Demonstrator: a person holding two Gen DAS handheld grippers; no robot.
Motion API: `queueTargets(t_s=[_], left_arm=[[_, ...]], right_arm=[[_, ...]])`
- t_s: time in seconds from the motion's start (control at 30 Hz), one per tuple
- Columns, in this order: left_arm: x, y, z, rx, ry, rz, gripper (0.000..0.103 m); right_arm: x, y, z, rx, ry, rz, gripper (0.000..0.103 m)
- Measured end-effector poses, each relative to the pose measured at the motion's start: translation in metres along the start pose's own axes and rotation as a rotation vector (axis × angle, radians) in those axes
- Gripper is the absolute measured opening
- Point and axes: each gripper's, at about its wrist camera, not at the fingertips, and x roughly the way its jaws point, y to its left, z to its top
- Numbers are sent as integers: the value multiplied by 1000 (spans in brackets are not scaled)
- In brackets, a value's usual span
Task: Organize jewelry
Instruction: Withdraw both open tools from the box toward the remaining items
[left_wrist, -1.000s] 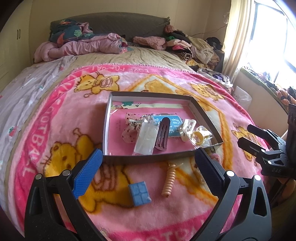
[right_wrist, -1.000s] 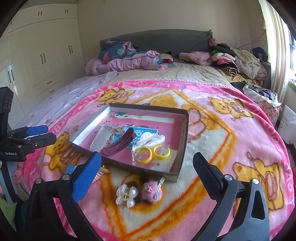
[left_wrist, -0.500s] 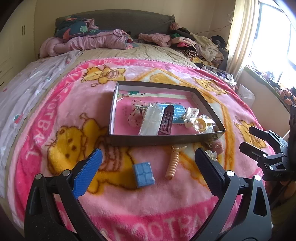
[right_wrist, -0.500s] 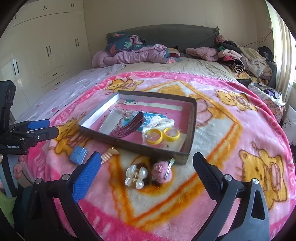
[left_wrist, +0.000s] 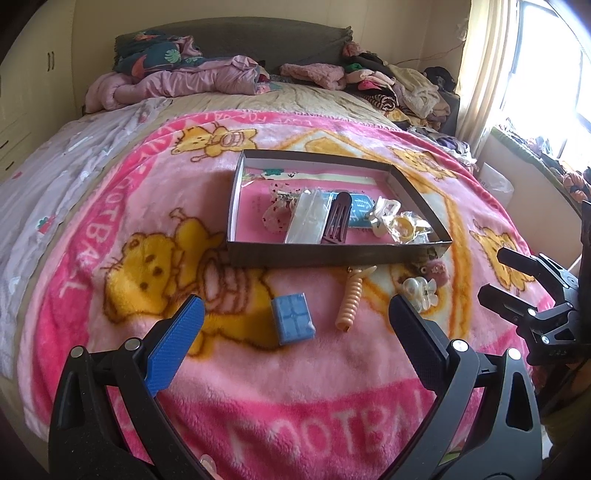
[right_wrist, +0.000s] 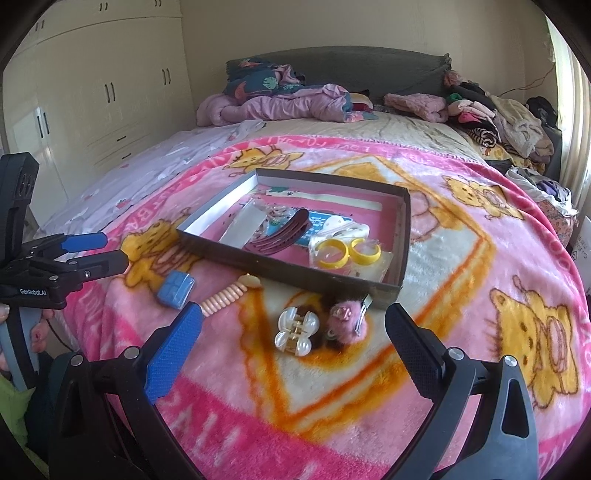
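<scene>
A shallow dark box (left_wrist: 332, 254) (right_wrist: 404, 236) lies on the pink blanket and holds a maroon hair clip (left_wrist: 338, 218) (right_wrist: 280, 234), yellow rings in a clear bag (right_wrist: 347, 251) (left_wrist: 404, 227) and clear packets. On the blanket in front of it lie a blue block (left_wrist: 292, 323) (right_wrist: 175, 290), a peach spiral hair tie (left_wrist: 351, 299) (right_wrist: 225, 295), a pearl claw clip (right_wrist: 295, 330) (left_wrist: 417, 290) and a pink pompom clip (right_wrist: 345, 315) (left_wrist: 436, 269). My left gripper (left_wrist: 295, 343) is open, held back from the blue block. My right gripper (right_wrist: 295, 347) is open, just short of the pearl clip.
The pink blanket (left_wrist: 303, 417) covers a bed with heaped clothes and bedding (left_wrist: 184, 79) at the headboard. White wardrobes (right_wrist: 92, 96) stand to the left, a bright window (left_wrist: 546, 74) to the right. A hand (right_wrist: 37, 332) holds the left gripper's handle.
Both grippers have drawn back from the box, so it looks smaller and more blanket shows in front. Neither gripper has taken hold of anything; the objects lie where they were.
</scene>
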Motion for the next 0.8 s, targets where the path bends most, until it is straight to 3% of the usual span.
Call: queueTargets(t_s=[0.8], left_arm=[[18, -3, -31, 27, 59, 35, 91]], right_arm=[[11, 8, -25, -16, 52, -1, 97]])
